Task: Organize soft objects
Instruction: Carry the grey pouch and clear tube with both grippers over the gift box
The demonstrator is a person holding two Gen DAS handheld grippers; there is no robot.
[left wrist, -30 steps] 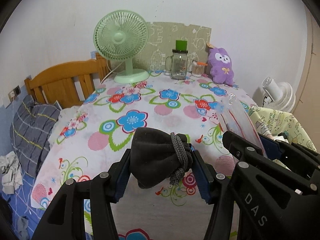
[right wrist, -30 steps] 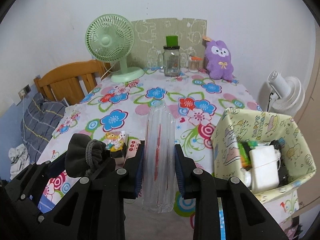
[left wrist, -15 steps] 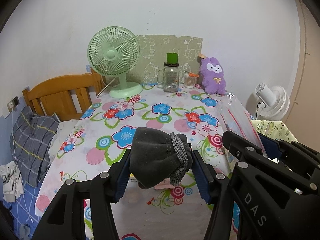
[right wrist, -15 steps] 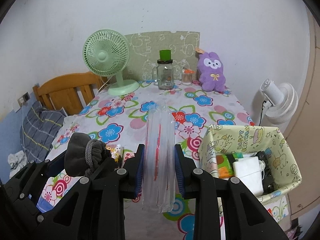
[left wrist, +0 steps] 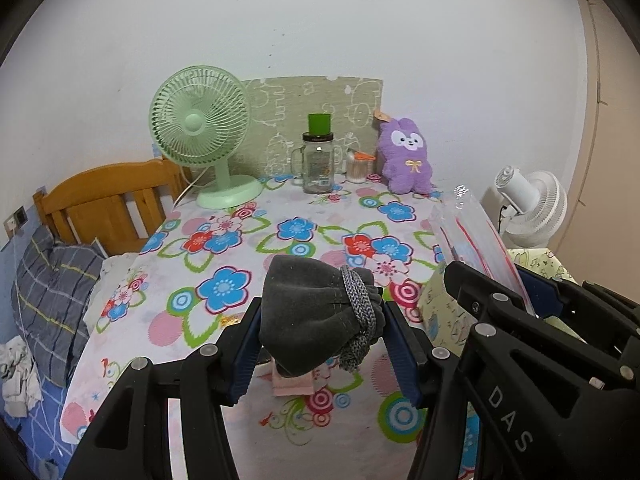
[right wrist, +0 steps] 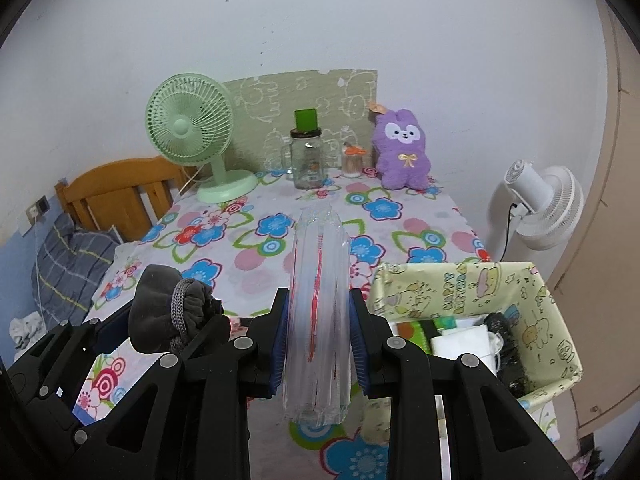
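My left gripper (left wrist: 320,320) is shut on a dark grey drawstring pouch (left wrist: 308,316), held above the flowered table (left wrist: 224,248). The pouch also shows in the right wrist view (right wrist: 164,312), left of my right gripper. My right gripper (right wrist: 318,328) is shut on a clear plastic bag with red lines (right wrist: 318,312), held upright above the table; the bag also shows in the left wrist view (left wrist: 476,240). A yellow patterned box (right wrist: 472,284) with several items inside sits at the right, just beside the right gripper. A pink object (left wrist: 292,382) lies on the table under the pouch.
At the table's far edge stand a green fan (left wrist: 204,136), a glass jar with a green lid (left wrist: 318,160), a small container (left wrist: 356,166) and a purple plush rabbit (left wrist: 406,158). A wooden headboard (left wrist: 100,200) and bedding are left; a white fan (right wrist: 540,208) stands right.
Both grippers have risen and pulled back from the table, still holding the pouch and the bag. More of the wall and of the table shows.
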